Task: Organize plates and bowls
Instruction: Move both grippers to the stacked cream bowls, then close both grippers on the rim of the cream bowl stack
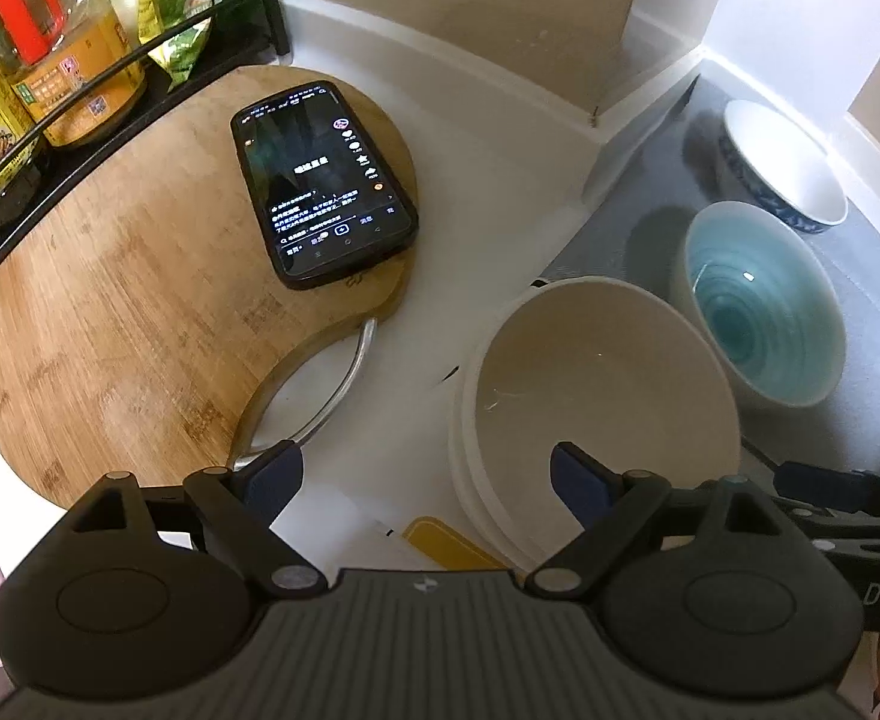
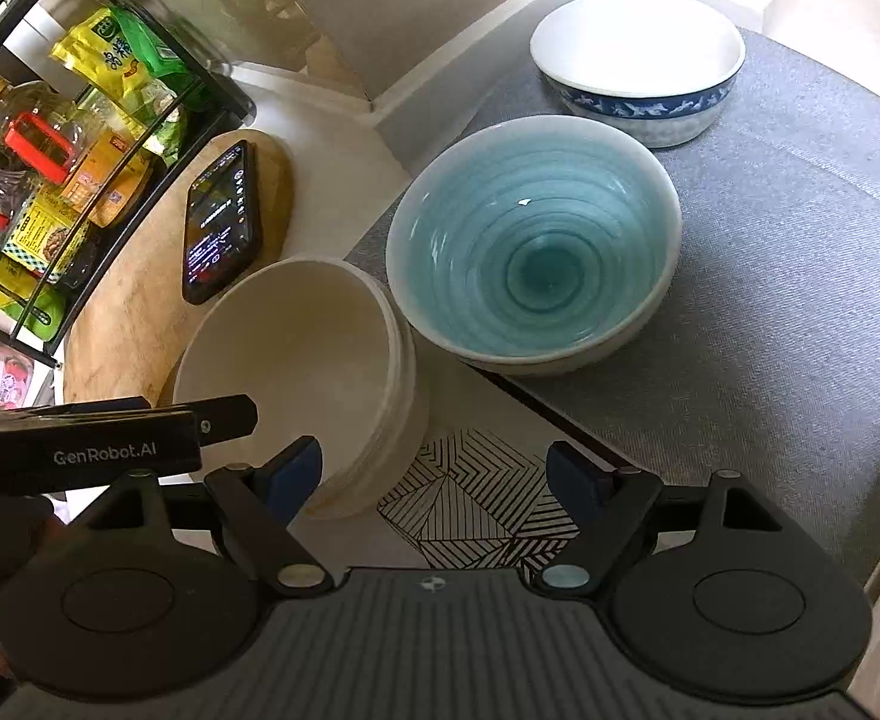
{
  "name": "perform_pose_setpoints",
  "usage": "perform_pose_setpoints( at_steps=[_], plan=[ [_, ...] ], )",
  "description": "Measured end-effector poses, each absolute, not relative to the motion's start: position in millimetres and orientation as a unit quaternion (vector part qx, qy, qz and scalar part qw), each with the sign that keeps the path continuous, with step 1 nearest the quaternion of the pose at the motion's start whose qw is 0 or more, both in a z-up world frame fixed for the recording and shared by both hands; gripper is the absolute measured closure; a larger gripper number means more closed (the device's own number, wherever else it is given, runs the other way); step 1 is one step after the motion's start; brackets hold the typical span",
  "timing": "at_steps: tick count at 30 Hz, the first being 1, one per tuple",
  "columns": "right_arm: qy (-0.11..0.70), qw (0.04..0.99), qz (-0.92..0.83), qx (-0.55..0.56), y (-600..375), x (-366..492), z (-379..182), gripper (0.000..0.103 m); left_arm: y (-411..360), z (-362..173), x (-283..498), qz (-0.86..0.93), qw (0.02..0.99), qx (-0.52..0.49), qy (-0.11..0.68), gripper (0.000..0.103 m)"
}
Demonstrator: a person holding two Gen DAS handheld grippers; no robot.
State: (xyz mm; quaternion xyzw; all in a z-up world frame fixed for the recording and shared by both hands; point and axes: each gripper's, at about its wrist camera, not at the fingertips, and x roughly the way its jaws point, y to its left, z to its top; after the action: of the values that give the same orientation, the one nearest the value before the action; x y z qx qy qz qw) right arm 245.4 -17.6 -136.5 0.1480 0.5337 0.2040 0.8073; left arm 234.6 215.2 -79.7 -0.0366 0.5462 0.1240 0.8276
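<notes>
Our left tool and right tool hover with fingers apart, empty, near the cream bowl stack; teal bowl and blue-patterned bowl wait farther right on the grey mat, probably for nesting.

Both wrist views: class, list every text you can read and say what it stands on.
"GenRobot.AI": on the left gripper's body, seen in the right wrist view.
"DAS": on the right gripper's body, cut off at the left view's edge.
Phone screen, bottles, packets: too blurred.
</notes>
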Motion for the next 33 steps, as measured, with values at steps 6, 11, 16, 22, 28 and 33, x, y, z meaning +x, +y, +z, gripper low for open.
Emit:
perform_pose_setpoints(
  at_steps=[6,11,16,22,28,33],
  plan=[
    [0.54,0.803,0.199,0.153,-15.5,248.0,-138.6,0.019,216.1,-82.4,238.3,0.126,0.823,-0.033,0.553,0.01],
    [0.543,0.803,0.194,0.151,-13.2,251.4,-139.4,0.019,217.6,-84.9,240.4,0.124,0.822,-0.033,0.555,0.01],
    [0.544,0.804,0.188,0.148,-11.7,253.3,-140.4,0.019,217.1,-87.2,241.3,0.124,0.82,-0.031,0.558,0.01],
    [0.544,0.805,0.185,0.146,-10.0,254.3,-140.7,0.02,214.7,-88.7,243.7,0.119,0.821,-0.026,0.558,0.01],
    [0.537,0.81,0.188,0.143,-6.2,254.1,-142.0,0.043,208.0,-89.3,245.5,0.118,0.823,-0.018,0.555,0.013],
    [0.515,0.818,0.219,0.131,0.1,249.1,-134.3,0.083,204.2,-86.9,246.4,0.101,0.824,-0.017,0.557,0.07]
  ],
)
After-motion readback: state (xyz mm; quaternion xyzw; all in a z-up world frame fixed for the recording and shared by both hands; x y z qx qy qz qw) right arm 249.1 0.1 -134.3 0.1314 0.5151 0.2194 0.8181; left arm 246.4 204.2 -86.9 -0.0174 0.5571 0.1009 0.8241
